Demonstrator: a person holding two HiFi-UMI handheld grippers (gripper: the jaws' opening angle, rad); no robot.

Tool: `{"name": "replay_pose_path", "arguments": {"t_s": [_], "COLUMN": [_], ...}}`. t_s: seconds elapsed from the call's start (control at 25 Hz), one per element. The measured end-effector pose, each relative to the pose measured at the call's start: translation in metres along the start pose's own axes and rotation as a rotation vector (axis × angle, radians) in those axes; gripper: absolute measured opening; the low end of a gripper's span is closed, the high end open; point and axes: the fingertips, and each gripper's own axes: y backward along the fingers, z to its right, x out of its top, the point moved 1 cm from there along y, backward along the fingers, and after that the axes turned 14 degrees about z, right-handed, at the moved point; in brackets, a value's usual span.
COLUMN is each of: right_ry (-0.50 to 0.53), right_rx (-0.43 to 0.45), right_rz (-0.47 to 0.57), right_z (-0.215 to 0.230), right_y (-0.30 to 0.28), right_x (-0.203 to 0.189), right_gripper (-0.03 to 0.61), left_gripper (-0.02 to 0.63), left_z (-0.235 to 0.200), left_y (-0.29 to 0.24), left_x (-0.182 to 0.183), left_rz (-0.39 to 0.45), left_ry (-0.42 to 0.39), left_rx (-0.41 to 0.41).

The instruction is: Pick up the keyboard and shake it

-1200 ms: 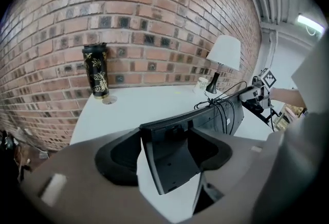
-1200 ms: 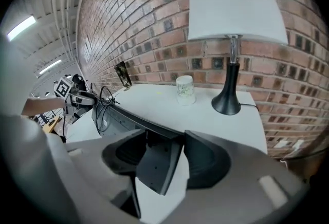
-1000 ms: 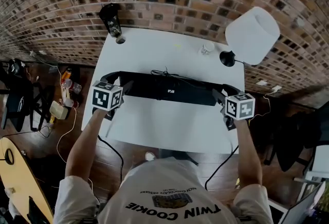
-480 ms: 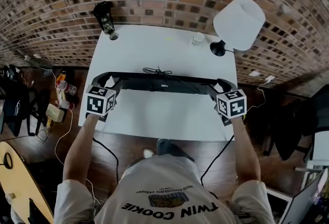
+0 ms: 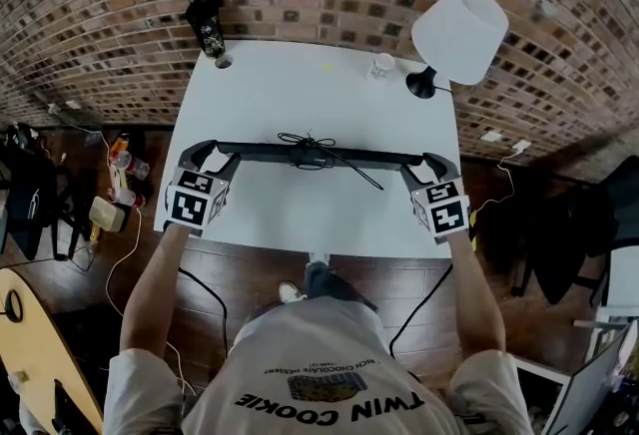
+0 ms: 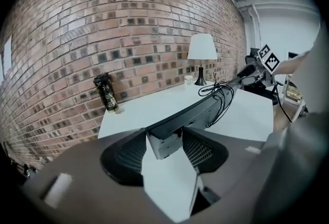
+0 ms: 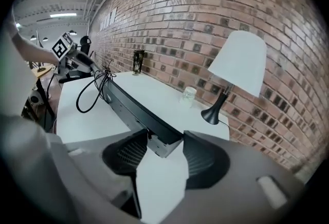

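The black keyboard (image 5: 270,153) hangs above the white table (image 5: 300,94), turned edge-on, with its coiled cable (image 5: 318,144) draped over the middle. My left gripper (image 5: 212,159) holds its left end and my right gripper (image 5: 426,168) its right end. In the left gripper view the keyboard's end (image 6: 164,141) sits between the two pads of the left gripper (image 6: 164,148), whose jaws are closing on it. In the right gripper view the other end (image 7: 159,143) is pinched the same way by the right gripper (image 7: 162,150), jaws also closing.
A white-shaded lamp (image 5: 457,32) with a black base stands at the table's far right corner, with a small glass cup (image 5: 381,66) beside it. A black tumbler (image 5: 208,24) stands at the far left corner. A brick wall runs behind the table. Cables and clutter lie on the floor at left.
The keyboard has come up off the table and rolled from face-up to edge-on, held at both ends. Both grippers shifted slightly toward me with it.
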Motion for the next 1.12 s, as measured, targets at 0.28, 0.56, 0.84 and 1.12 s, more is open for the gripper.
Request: {"name": "replay_pose_path", "arguments": {"t_s": [0.28,0.56,0.84,1.12], "right_ry": [0.235,0.475,0.569,0.606], "right_rx": [-0.014,-0.004,0.023,-0.026], "right_rz": [-0.071,-0.148,-0.193,-0.187], "right_z": [-0.018,-0.037,-0.059,-0.066], "right_y": [0.015,0.021,0.026,0.026], "right_x": [-0.012,-0.033,-0.064,-0.077], "right_gripper": [0.221,0.209,0.178,0.170], "left_gripper": [0.222,0.222,0.210,0.209], "left_z": [0.011,0.029,0.048,0.053], "left_y": [0.015,0.028,0.039,0.040], "left_x": [-0.008,-0.027,-0.057,-0.070], "left_rz": [-0.029,-0.107,-0.168,-0.184], "left_ry": [-0.127,-0.270,-0.356,-0.398], "left_rx": [-0.038,-0.092,-0.121,-0.111]}}
